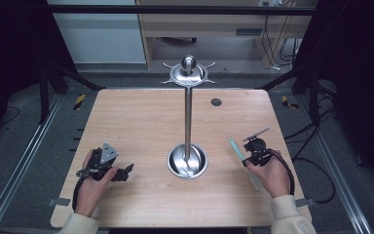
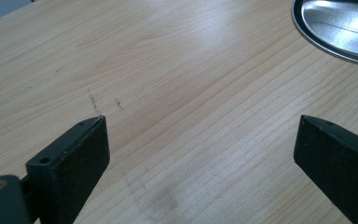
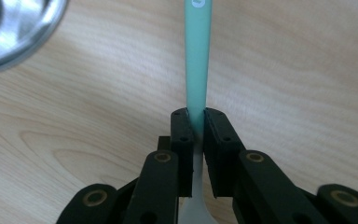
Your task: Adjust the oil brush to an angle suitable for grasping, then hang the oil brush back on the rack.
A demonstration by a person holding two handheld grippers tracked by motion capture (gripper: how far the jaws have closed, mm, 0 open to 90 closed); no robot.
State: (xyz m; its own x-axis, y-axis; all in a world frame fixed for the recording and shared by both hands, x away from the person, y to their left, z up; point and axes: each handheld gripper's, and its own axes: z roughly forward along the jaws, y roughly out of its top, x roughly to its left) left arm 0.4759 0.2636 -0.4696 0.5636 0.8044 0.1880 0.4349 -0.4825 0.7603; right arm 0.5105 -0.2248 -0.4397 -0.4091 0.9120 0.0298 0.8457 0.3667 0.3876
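Observation:
A steel hanging stand rises from the table's middle: a round dish base (image 1: 187, 161), a thin pole (image 1: 188, 117) and a hooked crown (image 1: 189, 73). My right gripper (image 3: 196, 116) is shut on a slim utensil with a teal handle (image 3: 198, 56) that turns white toward its wider end behind the jaws. In the high view this utensil (image 1: 236, 148) lies low over the table right of the base, held by the right gripper (image 1: 247, 160). My left gripper (image 1: 126, 170) rests left of the base, and its jaws (image 2: 200, 135) stand wide open over bare wood.
The wooden table (image 1: 141, 122) has a small dark grommet (image 1: 216, 102) near its far edge. The base's rim shows at the upper right of the left gripper view (image 2: 340, 32) and at the upper left of the right gripper view (image 3: 14, 32). Metal frame rails flank the table.

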